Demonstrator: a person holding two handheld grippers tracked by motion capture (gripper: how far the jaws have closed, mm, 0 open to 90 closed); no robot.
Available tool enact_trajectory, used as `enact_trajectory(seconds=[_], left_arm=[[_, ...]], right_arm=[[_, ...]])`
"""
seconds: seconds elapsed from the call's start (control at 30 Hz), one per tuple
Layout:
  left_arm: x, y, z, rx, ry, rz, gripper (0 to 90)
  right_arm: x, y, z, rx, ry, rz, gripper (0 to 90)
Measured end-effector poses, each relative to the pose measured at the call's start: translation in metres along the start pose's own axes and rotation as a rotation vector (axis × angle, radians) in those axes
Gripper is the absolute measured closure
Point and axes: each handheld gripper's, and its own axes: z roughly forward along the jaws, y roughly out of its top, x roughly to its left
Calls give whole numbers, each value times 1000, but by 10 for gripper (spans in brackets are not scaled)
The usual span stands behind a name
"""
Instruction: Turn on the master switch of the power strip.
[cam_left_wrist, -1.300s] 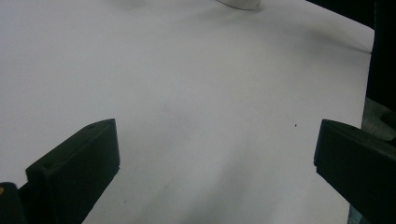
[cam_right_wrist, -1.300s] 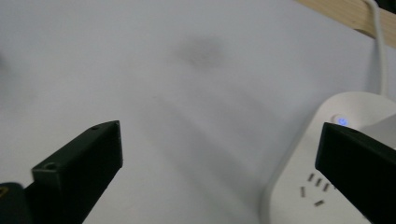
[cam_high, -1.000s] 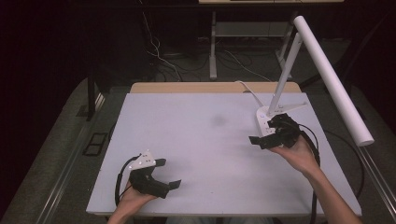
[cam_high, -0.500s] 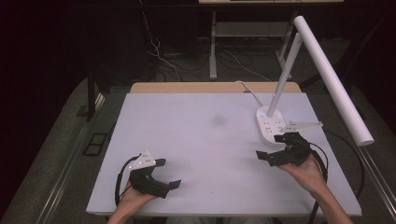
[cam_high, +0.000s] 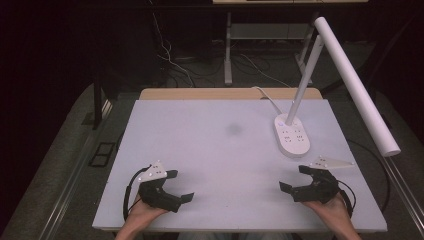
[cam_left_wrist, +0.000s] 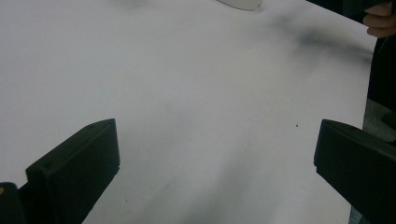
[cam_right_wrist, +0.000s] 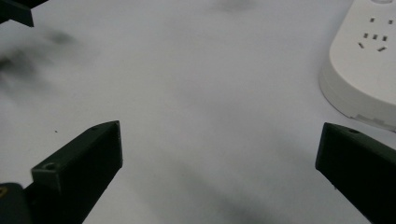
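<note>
White table (cam_high: 225, 150) mostly bare, left claw (cam_high: 179, 186) and right claw (cam_high: 296, 179) wide open, empty, near front edge

A white desk lamp (cam_high: 292, 136) is seen standing upright at the far right of the surface (cam_high: 220, 150). Sockets are set in its oval base, and its long tube head is slanted downward

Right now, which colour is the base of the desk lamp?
White; the lamp base shows best in the high view.
</note>
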Motion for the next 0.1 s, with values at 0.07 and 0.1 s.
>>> enact_trajectory(seconds=[0.07, 0.1], left_arm=[[0, 0, 0, 2, -1, 6, 0], [0, 0, 0, 2, -2, 7, 0]], right_arm=[[0, -4, 0, -6, -5, -7, 0], [0, -5, 0, -12, -4, -16, 0]])
